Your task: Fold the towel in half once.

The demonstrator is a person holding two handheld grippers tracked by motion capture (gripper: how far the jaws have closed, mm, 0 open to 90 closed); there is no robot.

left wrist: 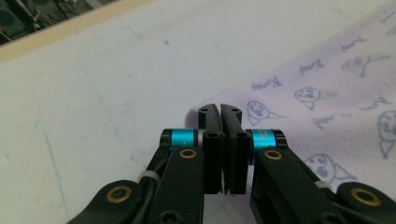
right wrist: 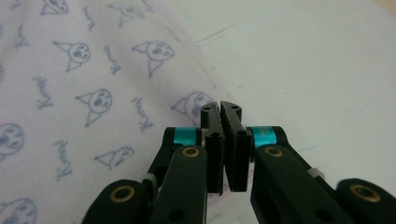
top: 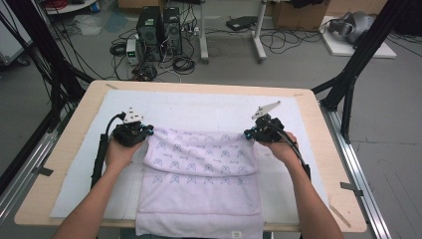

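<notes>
A pale lilac towel printed with small cartoon faces lies on the white mat, its near end hanging over the table's front edge. My left gripper sits at the towel's far left corner and my right gripper at its far right corner. In the left gripper view the jaws of the left gripper are pressed together on the corner of the towel. In the right gripper view the right gripper is likewise shut, pinching the edge of the towel.
The wooden table shows a bare rim around the mat. Black frame struts rise at the right, with more struts at the left. Computer towers and cables lie on the floor beyond the far edge.
</notes>
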